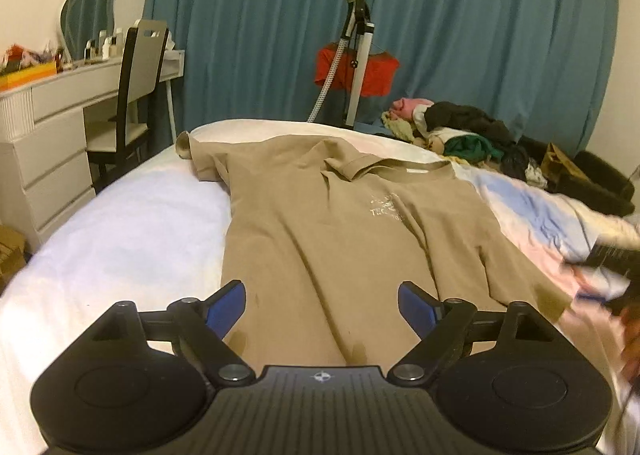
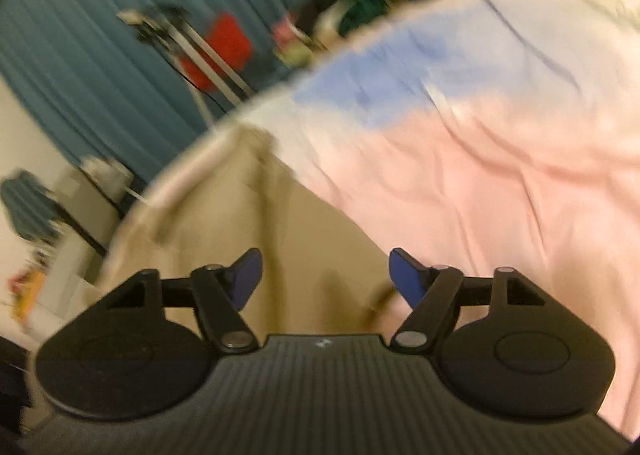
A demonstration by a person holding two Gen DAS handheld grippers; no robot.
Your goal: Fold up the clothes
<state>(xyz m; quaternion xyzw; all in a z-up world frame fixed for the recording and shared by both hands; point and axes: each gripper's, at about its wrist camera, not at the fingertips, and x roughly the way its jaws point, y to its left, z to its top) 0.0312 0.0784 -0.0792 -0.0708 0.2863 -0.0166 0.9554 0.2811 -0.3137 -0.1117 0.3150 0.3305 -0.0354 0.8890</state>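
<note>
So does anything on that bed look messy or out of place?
The tan T-shirt isn't quite flat: its far sleeve is bunched, its collar flipped. A jumbled clothes pile sits behind it.

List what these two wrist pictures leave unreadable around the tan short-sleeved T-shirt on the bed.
- White chest print on the tan short-sleeved T-shirt: left wrist view, too small and soft to read.
- Shirt hem: both views, hidden behind the left gripper and right gripper bodies.
- Right sleeve end: left wrist view, lost in motion blur near the right edge.
- Heap of mixed clothes: single garments cannot be told apart.
- Whole right wrist view: motion-blurred.
</note>
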